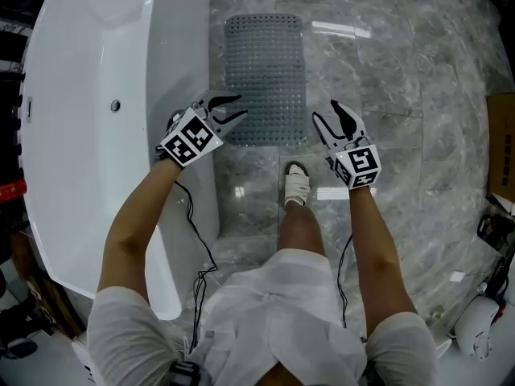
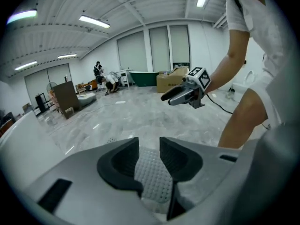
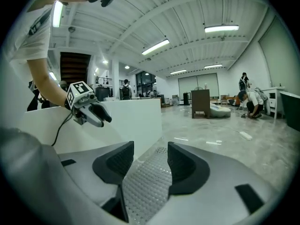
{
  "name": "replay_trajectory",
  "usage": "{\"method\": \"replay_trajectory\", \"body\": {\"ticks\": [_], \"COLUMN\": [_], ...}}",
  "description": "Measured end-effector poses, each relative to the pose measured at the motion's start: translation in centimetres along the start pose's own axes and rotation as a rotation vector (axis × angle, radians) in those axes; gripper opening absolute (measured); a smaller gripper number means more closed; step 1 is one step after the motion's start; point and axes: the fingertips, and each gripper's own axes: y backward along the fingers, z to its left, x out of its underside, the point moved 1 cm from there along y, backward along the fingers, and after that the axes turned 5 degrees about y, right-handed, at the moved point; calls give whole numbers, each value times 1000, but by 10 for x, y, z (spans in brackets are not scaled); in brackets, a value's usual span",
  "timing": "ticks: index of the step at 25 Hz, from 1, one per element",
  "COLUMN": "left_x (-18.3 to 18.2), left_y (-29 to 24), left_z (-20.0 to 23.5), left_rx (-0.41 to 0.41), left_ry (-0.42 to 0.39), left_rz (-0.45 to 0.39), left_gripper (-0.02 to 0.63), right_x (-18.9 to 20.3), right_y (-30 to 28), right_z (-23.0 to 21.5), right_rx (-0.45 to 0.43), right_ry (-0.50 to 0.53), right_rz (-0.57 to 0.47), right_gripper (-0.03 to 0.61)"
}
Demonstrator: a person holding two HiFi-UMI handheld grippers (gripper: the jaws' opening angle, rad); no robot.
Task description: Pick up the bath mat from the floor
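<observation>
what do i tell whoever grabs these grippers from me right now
Left gripper: open, empty, above the near left corner of the grey studded rubber bath mat.
Right gripper: open, empty, by its near right corner.
Mat lies flat on the grey marble floor beside the white bathtub.
Done: both grippers lined up at the near edge.
To do: close on the mat and lift it.

Bath mat lies flat on the floor, its left long edge just beside the bathtub, which fills the left side. Left gripper hangs over the mat's near left corner, and right gripper just outside its near right corner. A foot stands on the floor between them, near the mat's near edge. A cardboard box sits at the far right, well apart.
</observation>
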Motion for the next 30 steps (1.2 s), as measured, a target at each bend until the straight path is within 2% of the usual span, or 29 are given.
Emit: {"method": "replay_trajectory", "body": {"ticks": [2, 7, 12, 16, 20, 21, 23, 26, 28, 30], "left_x": [13, 29, 44, 56, 70, 75, 81, 87, 98, 111], "left_y": [-2, -3, -12, -20, -23, -23, -22, -20, -16, -10], "left_z": [6, 23, 26, 25, 24, 22, 11, -17, -34, -45], "left_rx": [-6, -20, -17, 13, 25, 40, 110, 273, 376, 435], "left_ry": [5, 50, 61, -22, -106, -103, -47, 17, 16, 10], "left_rz": [45, 87, 157, 262, 388, 421, 445, 463, 537, 622], "left_gripper": [143, 141, 141, 143, 143, 140, 124, 124, 124, 126], "right_x": [21, 65, 97, 129, 189, 202, 225, 256, 274, 292], "right_y": [-13, -41, -64, -86, -98, -100, -104, -107, -107, -109], "right_z": [0, 8, 18, 27, 33, 36, 46, 62, 70, 81], "right_rx": [-5, -43, -109, -185, -260, -278, -328, -433, -507, -578], "right_ry": [4, 6, 57, 104, 108, 106, 103, 131, 176, 242], "right_rz": [49, 185, 303, 405, 619, 677, 776, 901, 969, 997], "right_gripper": [233, 244, 250, 252, 261, 264, 265, 267, 281, 292]}}
